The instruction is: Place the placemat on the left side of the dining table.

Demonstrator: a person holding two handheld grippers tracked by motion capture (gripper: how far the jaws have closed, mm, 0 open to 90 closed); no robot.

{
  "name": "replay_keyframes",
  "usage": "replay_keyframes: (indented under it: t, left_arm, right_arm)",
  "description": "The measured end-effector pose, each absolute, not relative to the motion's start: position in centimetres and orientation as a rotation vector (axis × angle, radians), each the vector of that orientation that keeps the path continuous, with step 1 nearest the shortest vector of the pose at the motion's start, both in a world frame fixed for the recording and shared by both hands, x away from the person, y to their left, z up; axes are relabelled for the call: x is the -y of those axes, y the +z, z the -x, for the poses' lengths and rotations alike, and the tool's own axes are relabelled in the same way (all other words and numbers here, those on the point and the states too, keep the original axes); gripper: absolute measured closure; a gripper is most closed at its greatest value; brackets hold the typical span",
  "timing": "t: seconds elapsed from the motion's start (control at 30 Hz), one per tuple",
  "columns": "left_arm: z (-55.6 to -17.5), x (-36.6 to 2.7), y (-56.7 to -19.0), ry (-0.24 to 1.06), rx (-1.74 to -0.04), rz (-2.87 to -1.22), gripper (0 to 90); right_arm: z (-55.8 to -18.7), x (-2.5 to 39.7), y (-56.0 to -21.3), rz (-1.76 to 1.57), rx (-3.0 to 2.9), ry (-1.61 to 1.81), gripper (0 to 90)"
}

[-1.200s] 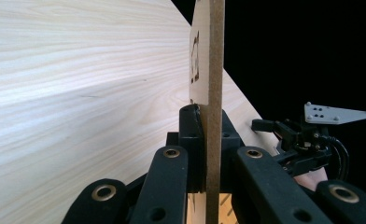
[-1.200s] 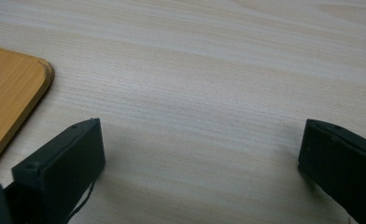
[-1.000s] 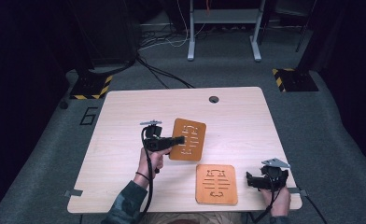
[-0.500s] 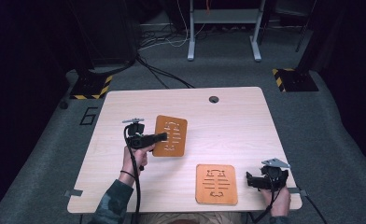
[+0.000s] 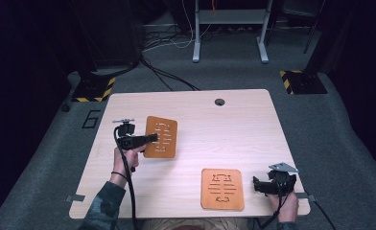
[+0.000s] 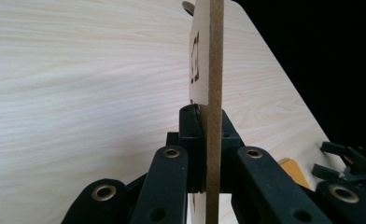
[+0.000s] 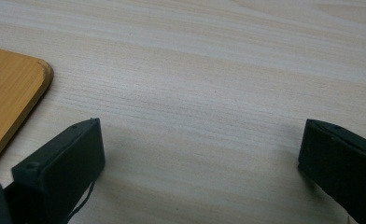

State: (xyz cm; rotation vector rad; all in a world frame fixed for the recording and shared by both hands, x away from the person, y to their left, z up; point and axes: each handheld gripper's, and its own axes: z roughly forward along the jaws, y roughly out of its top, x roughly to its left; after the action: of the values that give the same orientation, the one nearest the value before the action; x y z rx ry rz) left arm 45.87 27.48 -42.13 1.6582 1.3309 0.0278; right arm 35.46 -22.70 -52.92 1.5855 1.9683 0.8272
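Observation:
Two orange-brown wooden panels with cut-out slots are in play. One panel [image 5: 161, 136] is held above the table's left half, with my left gripper [image 5: 150, 139] shut on its left edge. In the left gripper view that panel [image 6: 214, 60] stands edge-on between the two black jaws. The other panel [image 5: 222, 188] lies flat near the front edge. My right gripper [image 5: 256, 184] rests just right of it, open, with bare table between its fingers [image 7: 64, 163]. A rounded corner of the flat panel [image 7: 8, 98] shows at the left of the right gripper view.
The light wooden table [image 5: 215, 129] has a small round cable hole [image 5: 219, 102] near its back edge. Around it are grey carpet, dark cables and a metal stand's legs [image 5: 229, 28] behind. The right gripper [image 6: 349, 163] shows far off in the left gripper view.
My left gripper has carried its panel leftward and slightly away from me across the table. The right gripper and the flat panel have not moved.

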Motion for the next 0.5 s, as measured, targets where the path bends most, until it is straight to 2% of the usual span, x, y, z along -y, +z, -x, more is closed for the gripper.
replay_keyframes:
  t: [0.5]
  left_arm:
    - [-46.9,-31.0,-42.2,0.064,-1.44,-1.657,86.0]
  right_arm:
    - [-35.4,22.7,-52.9,-1.586,-1.968,0.825,0.0]
